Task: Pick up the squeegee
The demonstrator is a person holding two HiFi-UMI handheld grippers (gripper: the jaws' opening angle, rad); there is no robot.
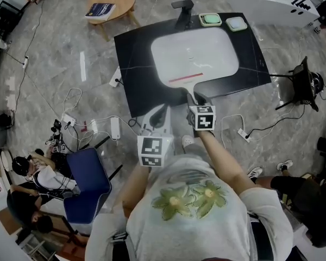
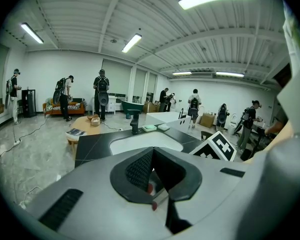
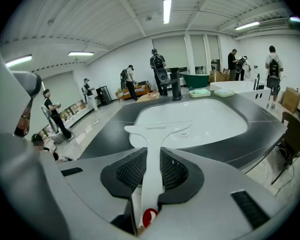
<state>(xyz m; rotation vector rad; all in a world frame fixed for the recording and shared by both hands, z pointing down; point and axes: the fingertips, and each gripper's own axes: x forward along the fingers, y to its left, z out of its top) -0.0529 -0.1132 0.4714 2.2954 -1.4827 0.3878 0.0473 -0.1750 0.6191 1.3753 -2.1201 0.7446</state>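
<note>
Right gripper view has the right claw [image 3: 154, 156] pinching the white handle of the squeegee [image 3: 157, 131], one pad on each side; the broad blade stands out crosswise ahead of the claw tips, over the near part of the white basin [image 3: 215, 119] sunk in the black desk [image 3: 270, 129]. Head view sets the left claw [image 1: 160, 116] just left of the right claw and a little nearer the person; its pads are pressed together with nothing between them.
</note>
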